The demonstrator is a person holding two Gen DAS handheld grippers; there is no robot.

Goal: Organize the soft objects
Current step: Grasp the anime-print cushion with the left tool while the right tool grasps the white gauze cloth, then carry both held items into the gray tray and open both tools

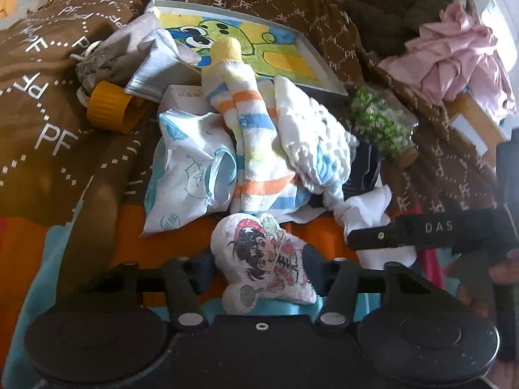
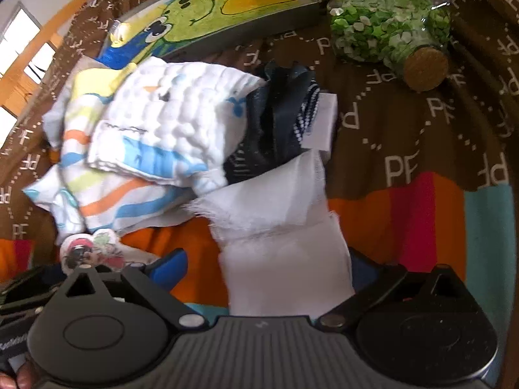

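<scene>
A small white plush pillow (image 1: 262, 259) printed with a cartoon figure lies on the orange stripe of the bedcover. My left gripper (image 1: 259, 264) has it between its blue pads (image 1: 202, 269), which press on both its sides. In the right wrist view the same plush (image 2: 94, 249) peeks out at lower left. My right gripper (image 2: 269, 267) stands open around a frayed white cloth strip (image 2: 285, 259), and its left finger (image 2: 172, 269) is clear of the cloth. Behind lie a striped sock (image 1: 249, 149), a white quilted cloth (image 2: 168, 110) and dark socks (image 2: 279, 120).
A framed green cartoon picture (image 1: 259, 48) lies further back. A corked bottle of green bits (image 2: 389, 26) rests at the right. A yellow-capped item (image 1: 107, 107), a face mask (image 1: 152, 61), a tissue pack (image 1: 191, 175) and crumpled pink cloth (image 1: 454, 55) lie on the brown blanket (image 1: 48, 74).
</scene>
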